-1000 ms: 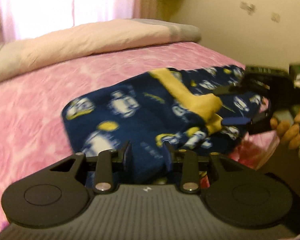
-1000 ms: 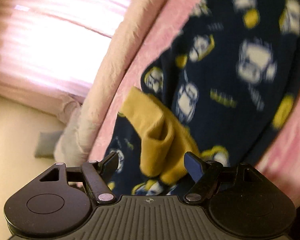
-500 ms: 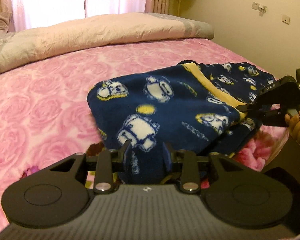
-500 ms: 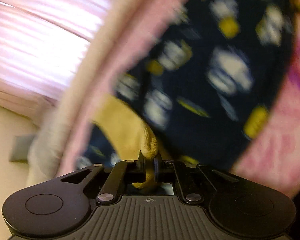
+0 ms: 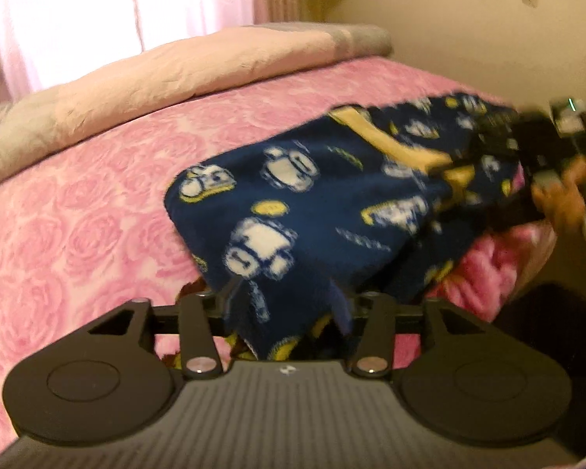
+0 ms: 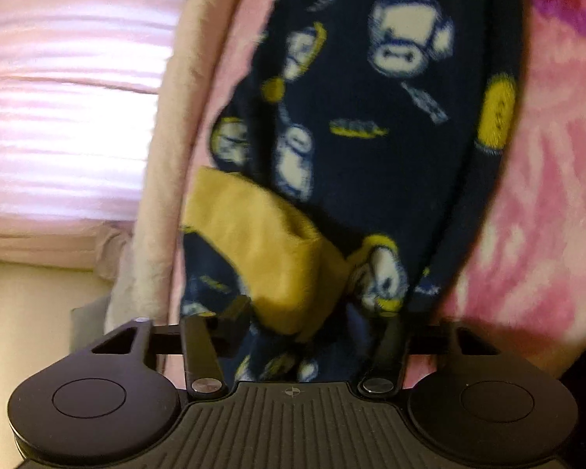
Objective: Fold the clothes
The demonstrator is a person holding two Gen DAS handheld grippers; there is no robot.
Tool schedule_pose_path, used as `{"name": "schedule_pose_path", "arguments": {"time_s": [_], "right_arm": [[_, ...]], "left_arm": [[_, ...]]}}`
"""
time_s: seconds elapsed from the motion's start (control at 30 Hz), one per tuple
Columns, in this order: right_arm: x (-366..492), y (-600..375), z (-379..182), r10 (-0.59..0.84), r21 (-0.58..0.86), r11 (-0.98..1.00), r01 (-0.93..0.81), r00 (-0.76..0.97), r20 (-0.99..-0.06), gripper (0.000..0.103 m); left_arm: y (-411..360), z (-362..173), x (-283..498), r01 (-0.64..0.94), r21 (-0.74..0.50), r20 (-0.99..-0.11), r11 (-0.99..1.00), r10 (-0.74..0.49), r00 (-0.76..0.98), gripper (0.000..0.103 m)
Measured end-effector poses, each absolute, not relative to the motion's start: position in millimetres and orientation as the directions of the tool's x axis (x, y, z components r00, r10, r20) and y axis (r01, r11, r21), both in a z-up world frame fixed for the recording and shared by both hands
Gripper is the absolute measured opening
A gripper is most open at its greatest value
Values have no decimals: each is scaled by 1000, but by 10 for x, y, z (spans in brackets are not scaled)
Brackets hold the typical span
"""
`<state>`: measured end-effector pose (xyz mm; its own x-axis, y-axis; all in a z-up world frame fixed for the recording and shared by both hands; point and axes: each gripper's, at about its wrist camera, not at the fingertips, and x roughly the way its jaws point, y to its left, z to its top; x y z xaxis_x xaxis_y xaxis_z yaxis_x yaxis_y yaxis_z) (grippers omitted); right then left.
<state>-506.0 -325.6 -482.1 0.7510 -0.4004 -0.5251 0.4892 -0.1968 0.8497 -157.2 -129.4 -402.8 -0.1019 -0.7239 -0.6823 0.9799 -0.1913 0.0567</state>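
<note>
A navy fleece garment (image 5: pixel 293 203) printed with white monkeys and trimmed in yellow lies folded on the pink bed. At its near edge my left gripper (image 5: pixel 289 305) has its jaws opening, with a fold of the navy fabric hanging loosely between them. In the right wrist view the garment (image 6: pixel 371 136) fills the middle. My right gripper (image 6: pixel 312 320) is also opening, and the yellow cuff (image 6: pixel 269 242) sits slack between its fingers. Blurred at the right of the left wrist view, the right gripper (image 5: pixel 500 144) and the hand (image 5: pixel 558 199) holding it are by the yellow trim (image 5: pixel 394 144).
The pink rose-patterned bedspread (image 5: pixel 78 215) spreads left and behind the garment. A pale folded duvet (image 5: pixel 175 66) runs along the far side under a bright curtained window (image 5: pixel 78 8). A cream wall (image 5: pixel 449 39) stands behind. The bed's edge (image 5: pixel 519 258) drops off at right.
The right gripper pinched the yellow cuff half a second ago and has now spread its jaws off it. The left jaws have widened around the navy fold. Both views rolled slightly.
</note>
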Motion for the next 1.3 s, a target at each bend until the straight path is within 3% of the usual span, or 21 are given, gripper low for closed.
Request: {"name": "schedule_pose_path", "arguments": {"time_s": [0.03, 0.1, 0.17, 0.2, 0.23, 0.33, 0.47, 0.63, 0.67, 0.7, 0.8, 0.97, 1.17, 1.27, 1.3], "right_arm": [[-5030, -3281, -4807, -402, 846, -189, 499, 747, -530, 53], [-4970, -3332, -4780, -404, 837, -172, 519, 738, -540, 34], [-4941, -3340, -4727, -410, 825, -143, 547, 726, -553, 24], [-4948, -3322, -4702, -417, 822, -123, 556, 723, -551, 20], [-4954, -3301, -4664, -428, 819, -102, 565, 718, -549, 18], [-4967, -3212, -4459, -485, 804, -2, 595, 702, -521, 15], [-5012, -3035, -4171, -570, 760, 115, 639, 669, -476, 14], [-5057, -2998, -4433, -578, 640, 32, 768, 536, -615, 15], [-5068, -3024, -4525, -553, 635, 26, 772, 541, -634, 18], [-5086, -3050, -4555, -543, 637, 36, 770, 550, -634, 33], [-5112, -3044, -4312, -594, 538, 103, 837, 486, -641, 57], [-5071, -3085, -3901, -725, 373, 207, 905, 397, -563, 57], [-4363, -3346, -3811, -676, 267, 428, 864, 501, -540, 57], [-3984, -3506, -4027, -651, 198, 481, 854, 499, -572, 38], [-3896, -3547, -4105, -651, 171, 487, 857, 486, -583, 37]], "left_arm": [[-1295, -4066, -1614, 975, 86, -691, -206, -717, -91, 49], [-1310, -4179, -1706, 962, 169, -701, -214, -712, -35, 47], [-1335, -4270, -1767, 951, 226, -706, -210, -708, 11, 40], [-1337, -4288, -1774, 950, 230, -708, -212, -707, 13, 25], [-1327, -4281, -1764, 951, 225, -705, -212, -709, 9, 14], [-1270, -4168, -1680, 963, 192, -675, -189, -738, -10, 12], [-1217, -4011, -1676, 968, 148, -636, -201, -769, -63, 13], [-1316, -4321, -1909, 943, 196, -719, -268, -694, -47, 22], [-1316, -4363, -1933, 939, 216, -723, -269, -690, -31, 22], [-1314, -4377, -1932, 937, 222, -727, -269, -686, -24, 23], [-1305, -4173, -1661, 962, 87, -737, -259, -666, -113, 30], [-1397, -3735, -1232, 983, -3, -652, -182, -745, -140, 29], [-2043, -3714, -1200, 996, -33, -586, -82, -806, -85, 21], [-2452, -3961, -1271, 998, -1, -631, -58, -775, -45, 11], [-2580, -4053, -1289, 999, 11, -647, -47, -762, -28, 11]]}}
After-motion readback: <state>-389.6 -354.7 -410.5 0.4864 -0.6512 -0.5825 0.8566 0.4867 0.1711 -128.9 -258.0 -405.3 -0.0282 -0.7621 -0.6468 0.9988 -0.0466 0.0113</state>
